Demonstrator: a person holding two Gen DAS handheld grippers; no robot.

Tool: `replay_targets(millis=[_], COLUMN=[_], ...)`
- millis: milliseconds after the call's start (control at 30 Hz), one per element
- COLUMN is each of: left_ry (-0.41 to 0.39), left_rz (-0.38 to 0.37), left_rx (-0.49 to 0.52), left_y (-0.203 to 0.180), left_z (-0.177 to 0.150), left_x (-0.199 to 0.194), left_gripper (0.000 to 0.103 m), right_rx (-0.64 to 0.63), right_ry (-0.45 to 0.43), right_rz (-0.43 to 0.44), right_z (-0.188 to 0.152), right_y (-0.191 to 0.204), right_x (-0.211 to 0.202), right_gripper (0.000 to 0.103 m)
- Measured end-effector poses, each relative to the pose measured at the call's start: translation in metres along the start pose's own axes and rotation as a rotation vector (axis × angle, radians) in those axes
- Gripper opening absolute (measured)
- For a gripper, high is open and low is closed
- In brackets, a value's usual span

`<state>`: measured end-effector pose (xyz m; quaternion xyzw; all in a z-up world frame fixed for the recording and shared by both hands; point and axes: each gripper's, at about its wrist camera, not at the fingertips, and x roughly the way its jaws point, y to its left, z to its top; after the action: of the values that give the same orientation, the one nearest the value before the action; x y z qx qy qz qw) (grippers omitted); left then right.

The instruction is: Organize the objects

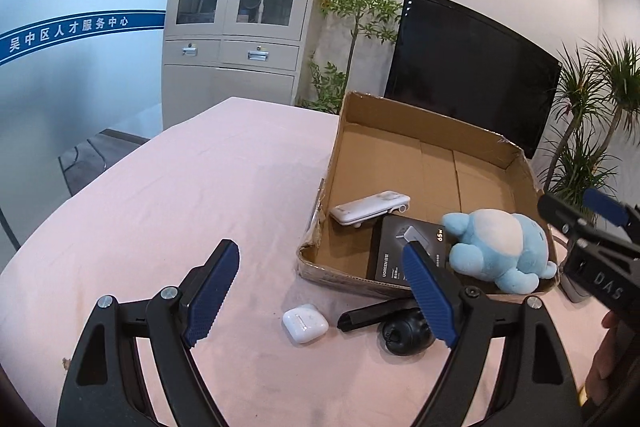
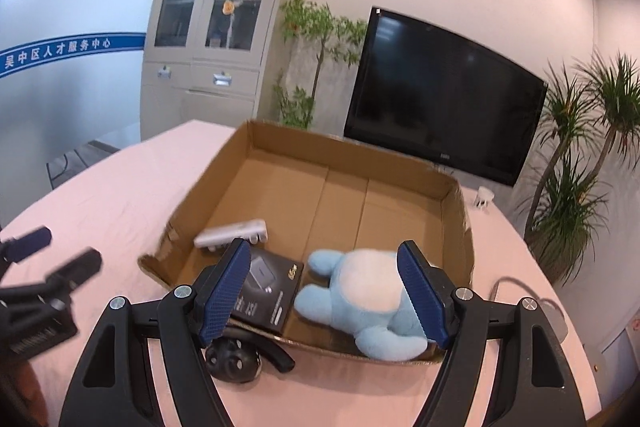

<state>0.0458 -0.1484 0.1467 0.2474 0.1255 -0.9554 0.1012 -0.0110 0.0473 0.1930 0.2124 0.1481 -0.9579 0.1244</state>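
Both claws are spread wide and hold nothing: the left gripper (image 1: 322, 291) hovers over the white earbud case (image 1: 305, 322) on the pink table (image 1: 180, 195), the right gripper (image 2: 326, 293) above the blue plush (image 2: 360, 303) lying in the cardboard box (image 2: 456, 227) beside a black package (image 2: 264, 291)

Matt corrugated cardboard box (image 2: 454, 201) holds a fuzzy cloth plush (image 2: 360, 301); glossy white plastic earbud case (image 1: 305, 323) outside.

Tabletop (image 1: 168, 195), pink cloth. Grey glass-door cabinet (image 1: 236, 19) behind it. Black screen (image 1: 468, 83) against wall. Leafy plant (image 1: 356, 15) between them; palm (image 1: 592, 115) at right.
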Motion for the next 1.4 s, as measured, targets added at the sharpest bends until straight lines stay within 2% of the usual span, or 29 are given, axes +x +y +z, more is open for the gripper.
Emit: replay_targets(millis=[600,933,1100,1233,1400], left_ry=[0.051,0.074,0.104,0.128,0.154], left_rz=[0.002,0.007,0.004,-0.002,0.018], left_rx=[0.026,-0.015,-0.016,-0.013,-0.025], left_y=[-0.012,0.009,0.024,0.034,0.047], left_z=[-0.009,-0.012,-0.020,-0.027,-0.035], left_x=[0.012,0.024,0.035,0.042,0.051], left_gripper=[0.083,0.083,0.083,0.083,0.083], right_rx=[0.009,-0.002,-0.006,-0.004,0.001], right_ry=[0.026,0.057,0.106,0.166,0.231], right_rz=[0.038,0.036,0.112,0.211,0.265], right_z=[-0.007,-0.009,-0.014,-0.024,-0.040], right_y=[-0.010,-0.007,-0.006,-0.008,-0.007], right_x=[0.008,0.017,0.027,0.038,0.053], right_gripper=[0.075,0.075,0.075,0.075,0.074])
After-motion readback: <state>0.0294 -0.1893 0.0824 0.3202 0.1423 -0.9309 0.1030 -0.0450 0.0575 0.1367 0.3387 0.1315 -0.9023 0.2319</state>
